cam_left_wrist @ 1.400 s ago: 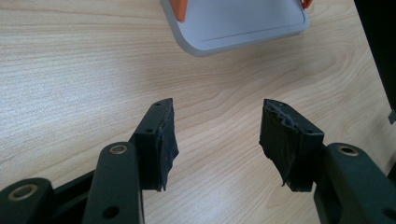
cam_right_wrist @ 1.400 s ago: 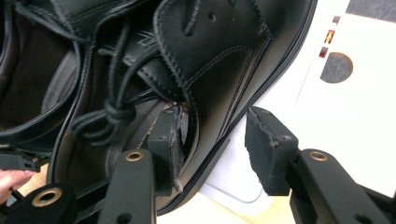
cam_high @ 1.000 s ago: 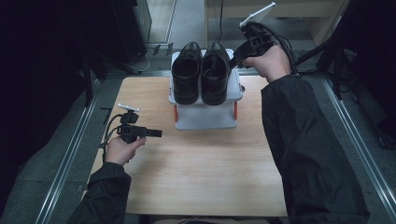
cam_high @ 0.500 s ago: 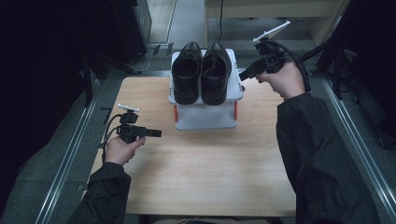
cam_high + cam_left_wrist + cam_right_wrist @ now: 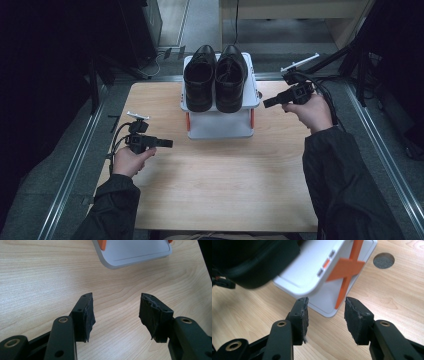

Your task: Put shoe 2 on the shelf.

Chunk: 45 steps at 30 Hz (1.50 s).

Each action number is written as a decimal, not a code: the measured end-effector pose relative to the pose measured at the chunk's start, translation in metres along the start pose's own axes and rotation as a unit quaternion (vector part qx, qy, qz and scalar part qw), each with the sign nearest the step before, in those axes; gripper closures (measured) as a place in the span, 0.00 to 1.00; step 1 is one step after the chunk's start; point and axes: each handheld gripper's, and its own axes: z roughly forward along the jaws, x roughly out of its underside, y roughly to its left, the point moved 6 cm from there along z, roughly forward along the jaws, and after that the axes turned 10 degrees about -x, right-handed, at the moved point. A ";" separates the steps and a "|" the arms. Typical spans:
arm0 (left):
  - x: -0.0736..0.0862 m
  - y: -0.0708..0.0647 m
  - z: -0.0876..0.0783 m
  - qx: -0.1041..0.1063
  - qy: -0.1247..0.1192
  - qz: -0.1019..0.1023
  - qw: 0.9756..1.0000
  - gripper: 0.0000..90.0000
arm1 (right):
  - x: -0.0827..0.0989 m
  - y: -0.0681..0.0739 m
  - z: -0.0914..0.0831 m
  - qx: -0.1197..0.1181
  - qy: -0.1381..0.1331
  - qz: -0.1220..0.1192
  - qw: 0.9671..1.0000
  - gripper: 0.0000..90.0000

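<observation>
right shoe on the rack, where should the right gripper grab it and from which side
Grip the right shoe at its heel collar, coming from above: the opening faces up, so one jaw of the open right gripper can slip inside, the other outside. It sits beside the left shoe.

L gripper (image 5: 167, 144) held low in L hand (image 5: 127, 161), lying level, jaws apart w/ nothing between. R gripper (image 5: 266, 104) in R hand (image 5: 311, 111), forearm stretched fwd, jaws aimed toward the L hand's side; they've just been opening, gap between pads (image 5: 352, 317) empty.
</observation>
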 end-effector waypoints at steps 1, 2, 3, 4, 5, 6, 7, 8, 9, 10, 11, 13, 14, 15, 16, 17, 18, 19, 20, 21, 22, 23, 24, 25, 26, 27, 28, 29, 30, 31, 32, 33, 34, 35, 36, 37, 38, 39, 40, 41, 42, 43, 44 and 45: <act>0.000 0.001 0.000 -0.001 0.000 0.002 1.000 0.50 | 0.004 -0.001 0.001 0.000 -0.002 -0.003 1.000 0.61; 0.000 0.001 0.000 -0.001 0.000 0.004 1.000 0.50 | 0.009 -0.003 0.003 -0.003 -0.004 -0.005 1.000 0.61; 0.000 0.001 0.000 -0.001 0.000 0.006 1.000 0.50 | 0.014 -0.004 0.005 -0.005 -0.004 -0.005 1.000 0.61; 0.000 0.001 0.000 -0.002 -0.001 0.005 1.000 0.50 | 0.019 -0.006 0.007 -0.006 -0.003 -0.004 1.000 0.61; 0.000 0.001 0.000 -0.002 -0.001 0.004 1.000 0.50 | 0.023 -0.007 0.010 -0.008 0.000 -0.006 1.000 0.61; 0.000 0.001 0.000 -0.003 -0.001 0.006 1.000 0.50 | 0.028 -0.010 0.012 -0.007 0.002 -0.008 1.000 0.61; 0.000 0.001 0.000 -0.003 -0.002 0.006 1.000 0.50 | 0.033 -0.012 0.014 -0.007 0.003 -0.008 1.000 0.61; 0.000 0.001 0.000 -0.003 -0.002 0.006 1.000 0.50 | 0.037 -0.013 0.016 -0.008 0.004 -0.004 1.000 0.61; 0.000 0.001 0.000 -0.004 -0.003 0.005 1.000 0.50 | 0.042 -0.015 0.018 -0.010 0.005 -0.001 1.000 0.61; 0.000 0.001 0.000 -0.005 -0.003 0.005 1.000 0.50 | 0.046 -0.016 0.020 -0.011 0.005 -0.001 1.000 0.61; 0.000 0.001 0.001 -0.006 -0.003 0.007 1.000 0.49 | 0.050 -0.018 0.021 -0.011 0.006 -0.003 1.000 0.61; 0.000 0.001 0.001 -0.007 -0.004 0.008 1.000 0.49 | 0.057 -0.020 0.023 -0.014 0.005 -0.004 1.000 0.61; 0.000 0.001 0.002 -0.007 -0.004 0.010 1.000 0.49 | 0.060 -0.021 0.024 -0.016 0.004 -0.008 1.000 0.61; 0.000 0.001 0.002 -0.008 -0.005 0.011 1.000 0.49 | 0.063 -0.022 0.025 -0.015 0.002 -0.009 1.000 0.61; 0.000 0.001 0.002 -0.008 -0.006 0.011 1.000 0.49 | 0.066 -0.022 0.026 -0.015 0.002 -0.010 1.000 0.61; 0.000 0.002 0.002 -0.009 -0.006 0.011 1.000 0.49 | 0.070 -0.023 0.027 -0.016 0.002 -0.009 1.000 0.61; 0.000 0.002 0.002 -0.009 -0.007 0.010 1.000 0.49 | 0.073 -0.024 0.028 -0.016 0.003 -0.010 1.000 0.61; 0.000 0.002 0.002 -0.009 -0.006 0.010 1.000 0.48 | 0.076 -0.025 0.029 -0.018 0.001 -0.013 1.000 0.61; 0.000 0.002 0.003 -0.009 -0.006 0.009 1.000 0.48 | 0.079 -0.025 0.030 -0.019 0.002 -0.013 1.000 0.61; 0.000 0.002 0.004 -0.011 -0.005 0.010 1.000 0.48 | 0.082 -0.026 0.031 -0.017 0.003 -0.014 1.000 0.61; 0.001 0.002 0.004 -0.013 -0.003 0.011 1.000 0.48 | 0.085 -0.027 0.032 -0.016 0.004 -0.016 1.000 0.61; 0.001 0.003 0.004 -0.014 -0.001 0.013 1.000 0.48 | 0.088 -0.028 0.033 -0.016 0.003 -0.016 1.000 0.61; 0.001 0.003 0.005 -0.015 -0.001 0.013 1.000 0.48 | 0.090 -0.029 0.034 -0.017 0.002 -0.017 1.000 0.61; 0.001 0.003 0.005 -0.016 -0.001 0.013 1.000 0.48 | 0.093 -0.030 0.034 -0.019 0.002 -0.019 1.000 0.61; 0.001 0.003 0.005 -0.016 -0.001 0.013 1.000 0.48 | 0.095 -0.030 0.035 -0.019 0.001 -0.018 1.000 0.61; 0.001 0.004 0.005 -0.016 -0.002 0.014 1.000 0.48 | 0.097 -0.030 0.036 -0.021 0.001 -0.019 1.000 0.61; 0.001 0.004 0.005 -0.016 -0.002 0.014 1.000 0.48 | 0.099 -0.030 0.036 -0.021 0.002 -0.020 1.000 0.61; 0.001 0.004 0.006 -0.016 -0.002 0.014 1.000 0.48 | 0.101 -0.031 0.038 -0.021 0.001 -0.023 1.000 0.61; 0.001 0.004 0.006 -0.016 -0.001 0.014 1.000 0.48 | 0.104 -0.031 0.039 -0.022 0.002 -0.023 0.999 0.61; 0.001 0.004 0.006 -0.017 -0.001 0.015 1.000 0.48 | 0.106 -0.032 0.040 -0.022 0.002 -0.025 0.999 0.61; 0.001 0.004 0.006 -0.017 -0.001 0.017 1.000 0.47 | 0.108 -0.032 0.041 -0.022 0.004 -0.023 0.999 0.61; 0.001 0.004 0.006 -0.018 -0.001 0.017 1.000 0.47 | 0.109 -0.033 0.042 -0.023 0.006 -0.024 0.999 0.61; 0.001 0.005 0.006 -0.019 -0.002 0.019 1.000 0.47 | 0.111 -0.033 0.042 -0.023 0.005 -0.025 0.999 0.61; 0.002 0.005 0.005 -0.020 -0.001 0.017 1.000 0.47 | 0.112 -0.033 0.042 -0.023 0.002 -0.027 0.999 0.61; 0.002 0.006 0.005 -0.018 -0.002 0.015 1.000 0.46 | 0.113 -0.033 0.043 -0.025 0.000 -0.026 0.999 0.61; 0.003 0.006 0.004 -0.017 -0.003 0.017 1.000 0.46 | 0.115 -0.034 0.043 -0.026 0.000 -0.026 0.999 0.61; 0.003 0.005 0.004 -0.016 -0.004 0.016 1.000 0.46 | 0.117 -0.034 0.043 -0.024 0.001 -0.028 0.999 0.60; 0.003 0.005 0.004 -0.015 -0.004 0.015 1.000 0.46 | 0.118 -0.035 0.044 -0.025 0.001 -0.028 0.999 0.60; 0.003 0.004 0.003 -0.015 -0.004 0.015 1.000 0.46 | 0.119 -0.036 0.044 -0.025 0.001 -0.025 0.999 0.60; 0.003 0.004 0.003 -0.014 -0.006 0.015 1.000 0.46 | 0.120 -0.037 0.044 -0.025 0.001 -0.023 0.999 0.59; 0.002 0.004 0.003 -0.014 -0.007 0.017 1.000 0.46 | 0.121 -0.038 0.044 -0.025 0.001 -0.023 0.999 0.59; 0.002 0.004 0.003 -0.014 -0.008 0.019 1.000 0.46 | 0.122 -0.039 0.044 -0.024 0.000 -0.020 1.000 0.58; 0.002 0.004 0.003 -0.014 -0.009 0.019 1.000 0.45 | 0.122 -0.039 0.044 -0.024 -0.002 -0.019 1.000 0.58; 0.002 0.004 0.003 -0.015 -0.010 0.018 1.000 0.45 | 0.122 -0.039 0.043 -0.026 -0.003 -0.016 1.000 0.58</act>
